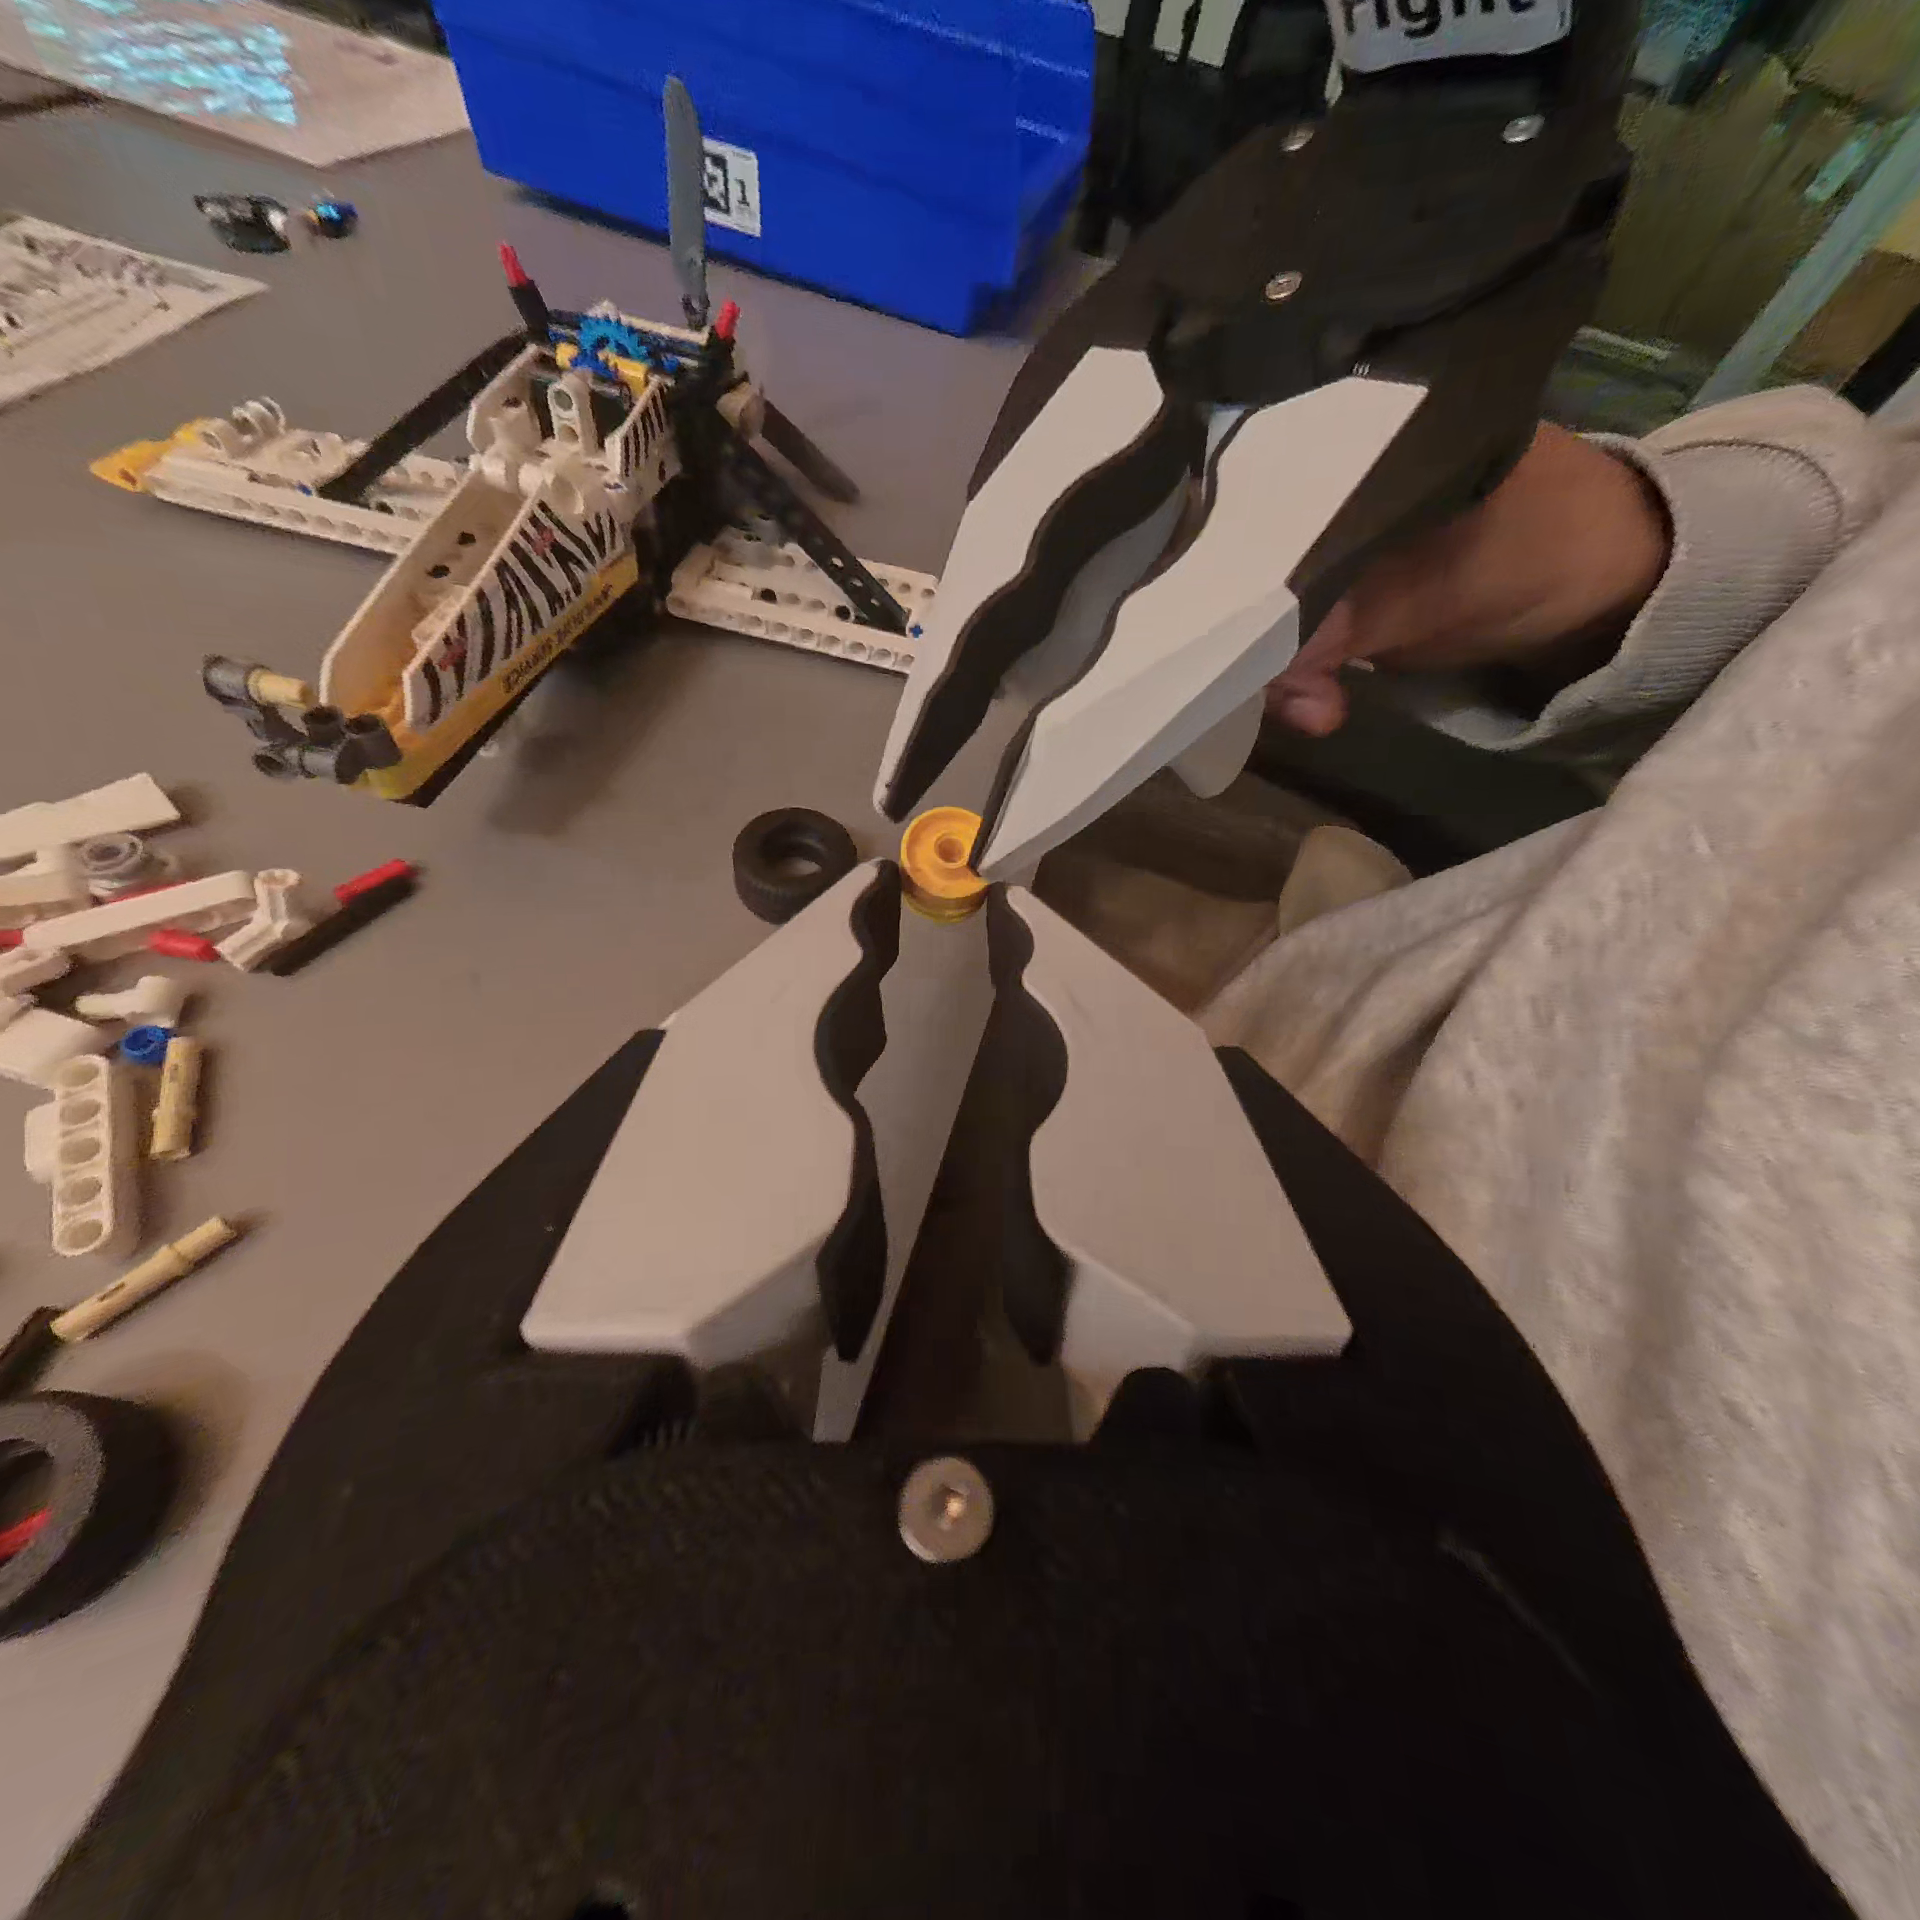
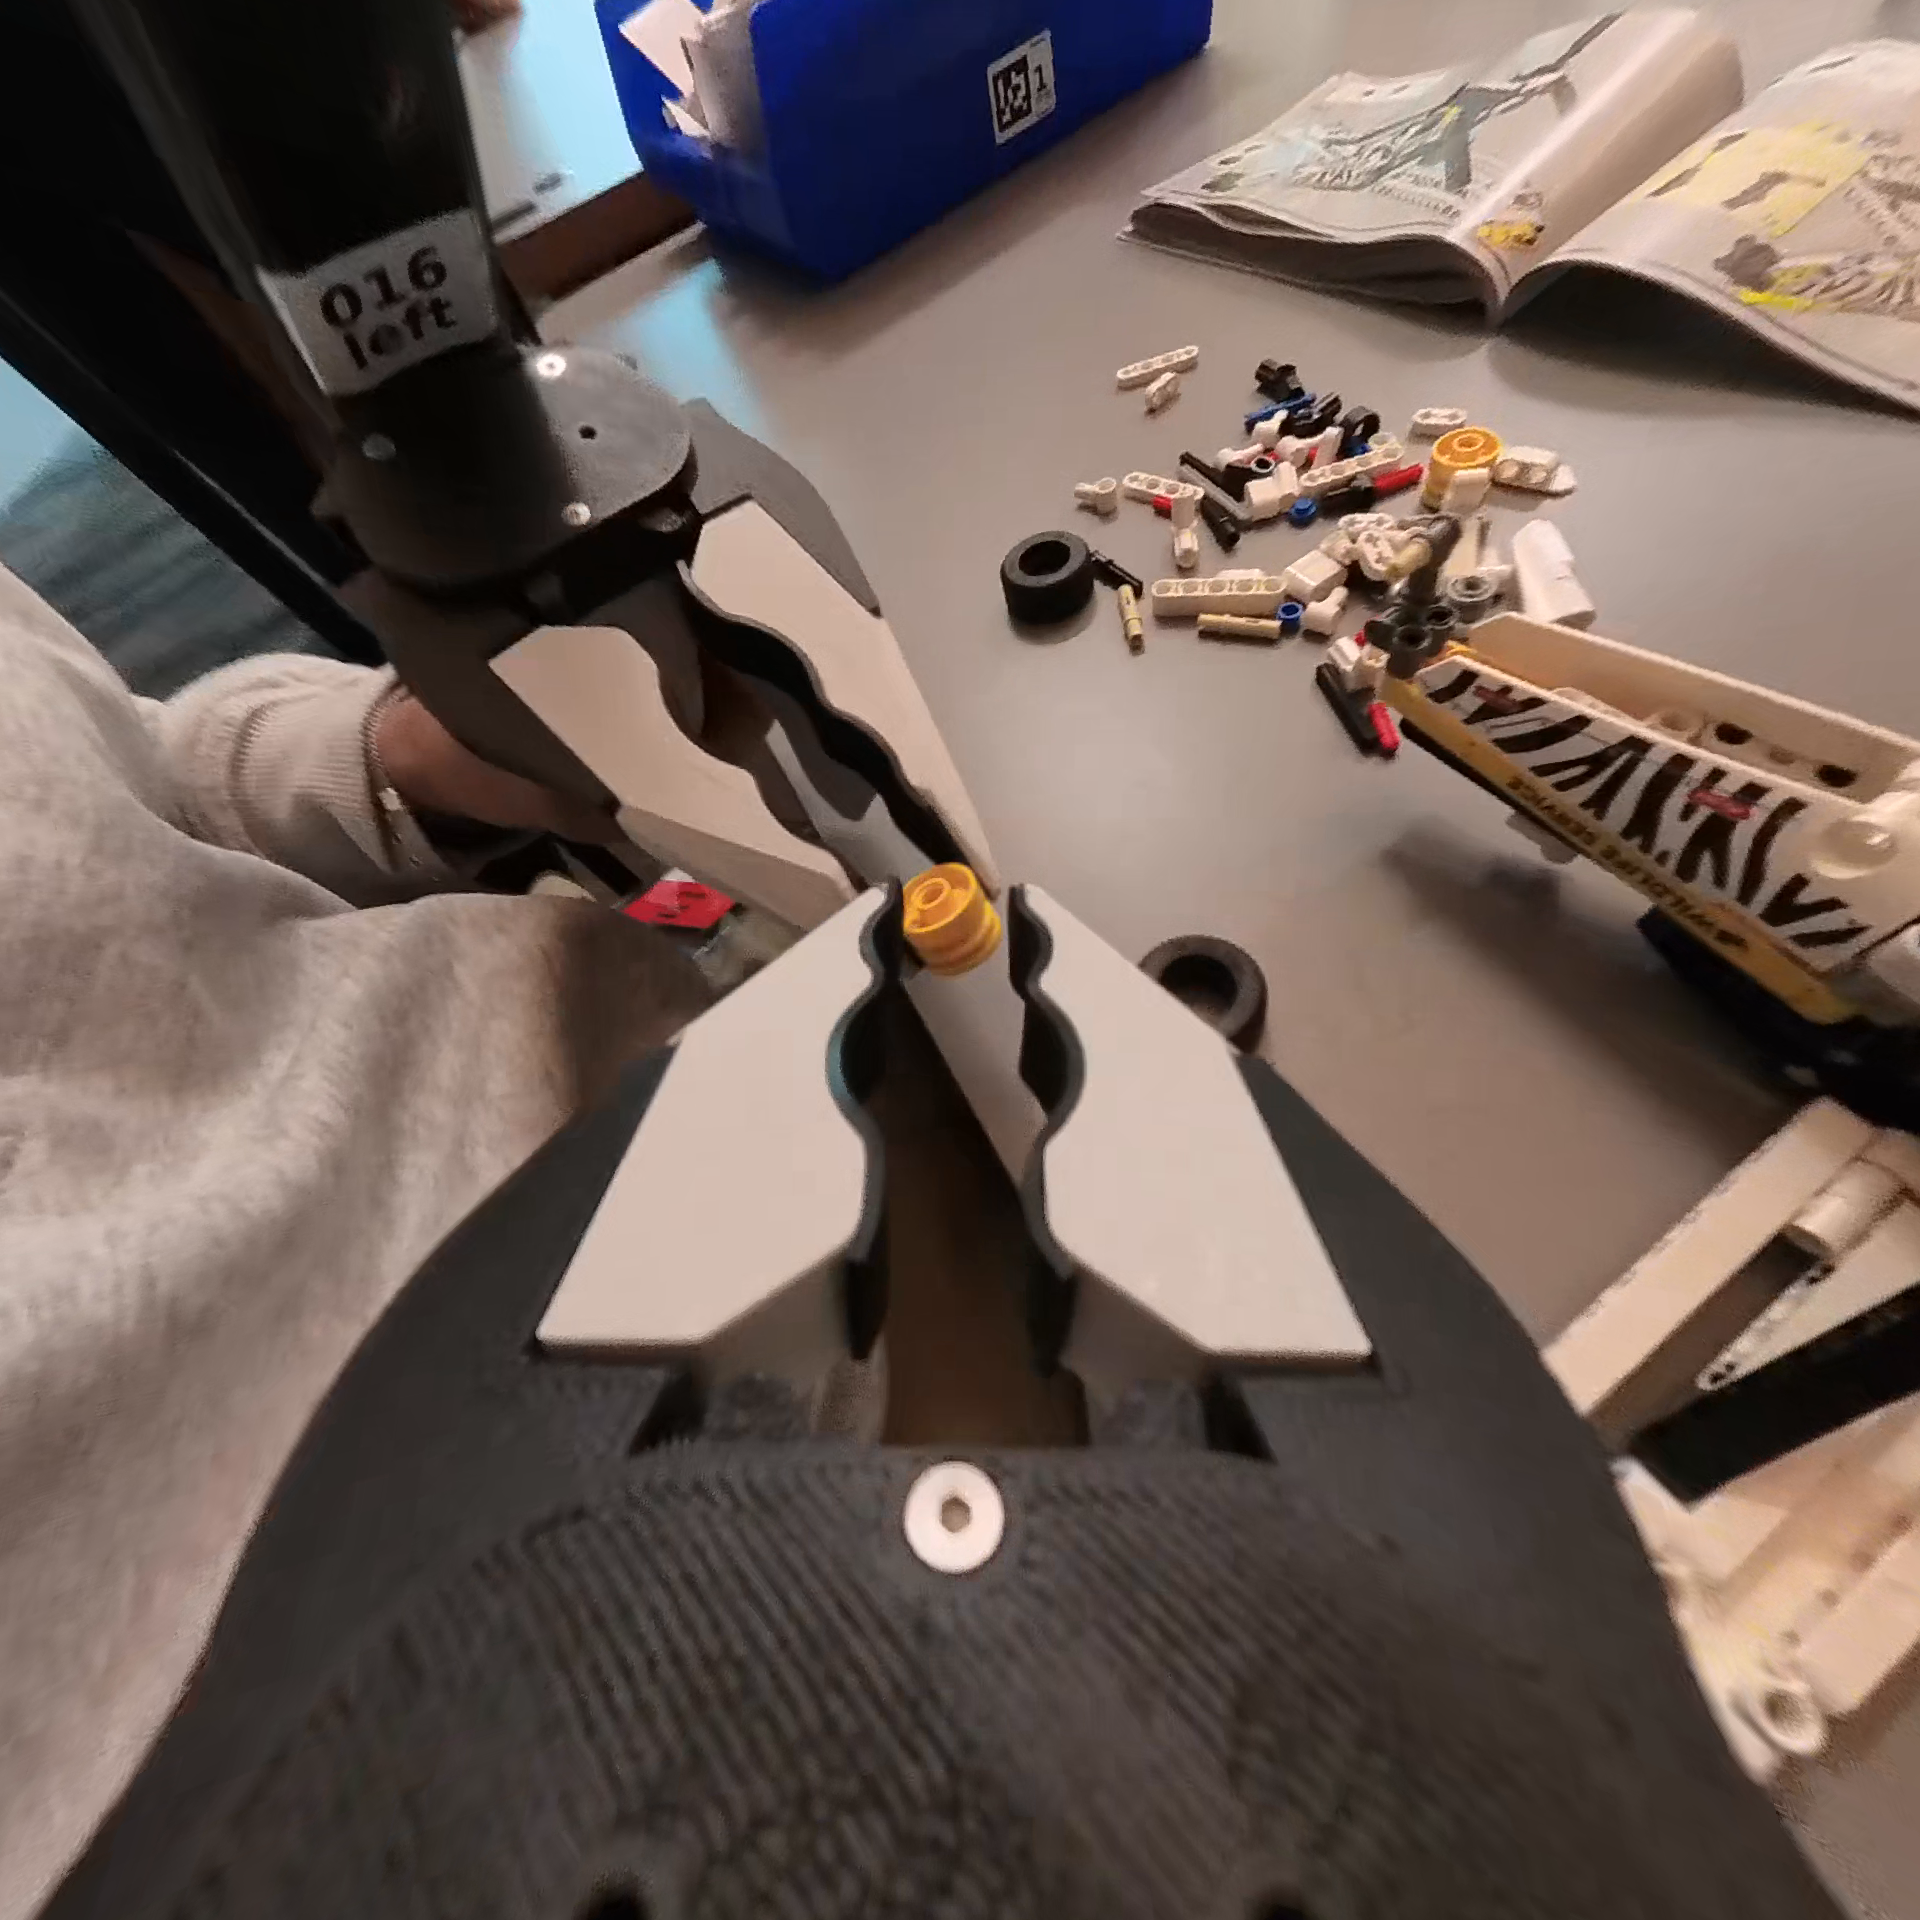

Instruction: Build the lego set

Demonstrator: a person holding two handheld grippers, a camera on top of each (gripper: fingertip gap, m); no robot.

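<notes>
Left tongs (image 1: 940, 883) are pinching the yellow wheel hub (image 1: 940, 860) (black tyre (image 1: 792, 860) sitting beside it on the worktop (image 1: 582, 1039)), right tongs (image 2: 948, 914) are standing narrowly apart around it.

A lab or workshop bench for recorded building work: a plain grey surface (image 2: 935, 436) carries a blue plastic parts bin (image 2: 894, 114) bearing a printed marker tag (image 2: 1020, 85). Near the bin, an open instruction booklet (image 2: 1558, 197); farther from it, loose Lego pieces (image 2: 1309, 520) and a zebra-striped model (image 2: 1662, 821).
</notes>
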